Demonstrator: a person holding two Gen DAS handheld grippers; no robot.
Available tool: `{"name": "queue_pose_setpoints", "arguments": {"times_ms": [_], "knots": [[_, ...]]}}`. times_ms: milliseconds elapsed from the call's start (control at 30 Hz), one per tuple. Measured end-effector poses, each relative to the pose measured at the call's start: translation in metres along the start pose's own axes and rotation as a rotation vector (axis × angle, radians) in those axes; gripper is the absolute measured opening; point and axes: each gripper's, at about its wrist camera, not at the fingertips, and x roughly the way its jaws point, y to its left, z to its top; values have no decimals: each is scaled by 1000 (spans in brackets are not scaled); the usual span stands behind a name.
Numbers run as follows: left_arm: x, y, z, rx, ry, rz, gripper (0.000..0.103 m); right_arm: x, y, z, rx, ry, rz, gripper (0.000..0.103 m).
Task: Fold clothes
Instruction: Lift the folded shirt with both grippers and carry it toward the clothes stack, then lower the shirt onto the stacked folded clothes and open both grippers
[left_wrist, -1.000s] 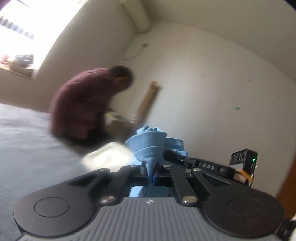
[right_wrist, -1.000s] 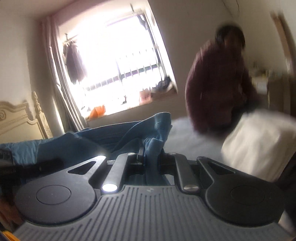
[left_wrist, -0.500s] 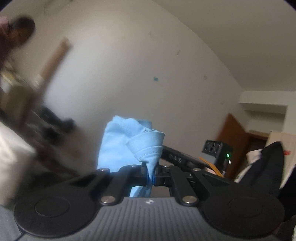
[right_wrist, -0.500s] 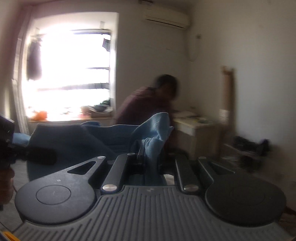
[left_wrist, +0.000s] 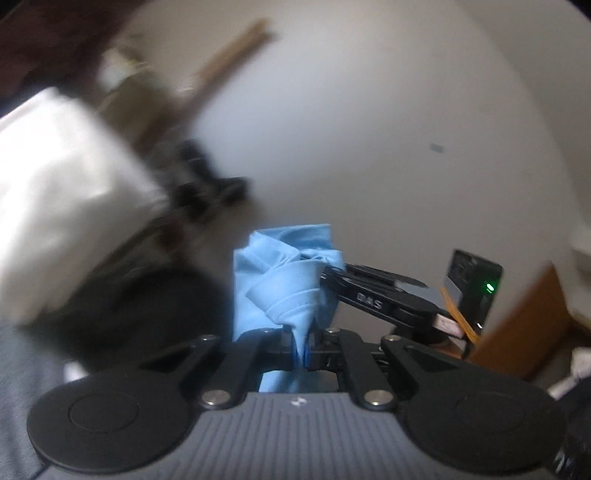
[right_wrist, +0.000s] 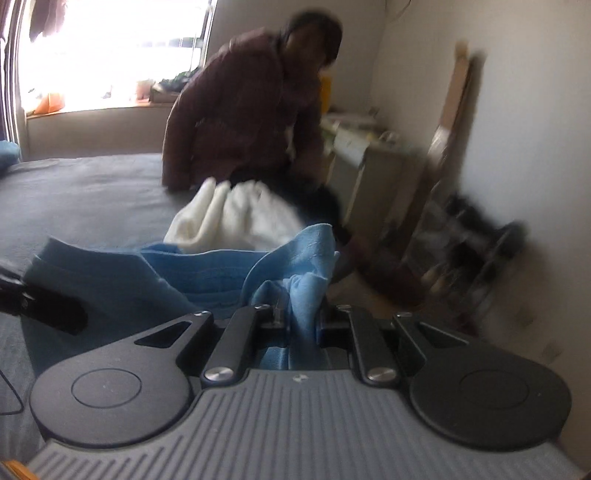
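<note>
1. Left gripper (left_wrist: 302, 349): jaws closed tight on a pinch of the shirt (left_wrist: 291, 280). Cloth bunches up in a cone above the fingers, a stitched hem fold showing, and more of it hangs below between the finger linkages.

2. Right gripper (right_wrist: 300, 321): jaws closed on another bunch of the same shirt (right_wrist: 295, 266), with cloth standing up in a peak above the fingers and running down between them. In the left wrist view the right gripper (left_wrist: 391, 299) shows as a black bar touching the shirt's right side, with a black box and green light behind it.

3. Shirt: light blue, held off the bed (right_wrist: 81, 184) between both grippers. From the right gripper it stretches leftward as a slack band toward a dark bar (right_wrist: 44, 310) at the left edge, likely the left gripper; the grip there is out of sight.

4. Bed: grey cover, beneath and behind the shirt.

5. White cloth (right_wrist: 229, 218): heaped on the bed just behind the shirt; blurred. Also seen in the left wrist view (left_wrist: 62, 177), left of the shirt.

6. Person (right_wrist: 251, 110): dark red jacket, bent over at the bed's far edge, behind the white cloth; blurred.

7. Window (right_wrist: 110, 51): bright, behind the bed, left of the person.

8. Rack (right_wrist: 476, 243): against the wall right of the shirt, dark items on it; blurred.
</note>
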Motion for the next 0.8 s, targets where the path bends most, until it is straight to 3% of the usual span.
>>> {"name": "queue_pose_setpoints", "arguments": {"times_ms": [167,333,433,467,633,800], "knots": [[-1,45,5,-19,3,86,4,70,9,-11,16,63,72,9],[2,68,21,-2,-1,113,4,62,21,-30,26,46,123,9],[7,69,16,-33,19,176,6,61,18,-37,54,45,126,9],[4,74,10,-35,32,208,14,68,17,-40,70,52,124,11],[-5,99,4,-60,15,293,35,97,5,-49,196,75,49,29],[-19,93,17,22,-71,357,36,72,-22,-43,380,-47,-5,32]]}}
